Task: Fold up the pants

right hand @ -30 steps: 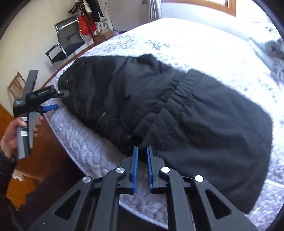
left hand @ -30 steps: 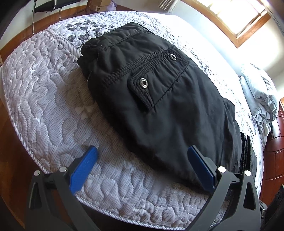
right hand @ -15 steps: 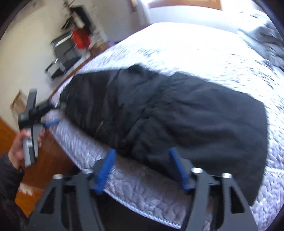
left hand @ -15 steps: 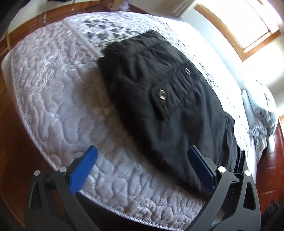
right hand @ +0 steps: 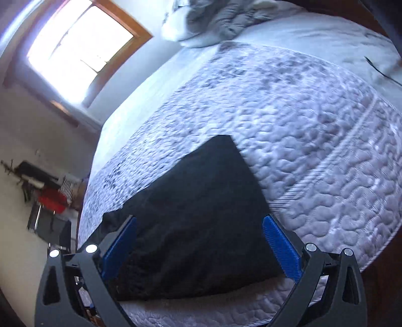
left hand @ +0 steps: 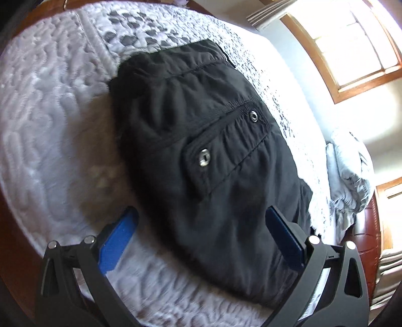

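Black pants point(left hand: 201, 156) lie folded flat on a quilted white mattress point(left hand: 55, 140), waistband end far, a snap pocket flap facing up. My left gripper point(left hand: 201, 236) is open and empty, its blue pads spread over the near edge of the pants. In the right wrist view the pants point(right hand: 191, 221) show as a dark slab with one corner pointing away. My right gripper point(right hand: 199, 241) is open and empty, its pads straddling the near end of the pants just above the cloth.
A grey bundle of bedding point(left hand: 351, 171) lies at the head of the bed, also in the right wrist view point(right hand: 221, 22). Bright windows point(right hand: 78, 50) are on the far wall. A chair and clothes rack point(right hand: 47, 201) stand beyond the mattress. The mattress edge point(left hand: 176, 301) is close below me.
My right gripper opened wide, let go of the pants and swung right toward their other end. My left gripper stayed open and moved in over the pants.
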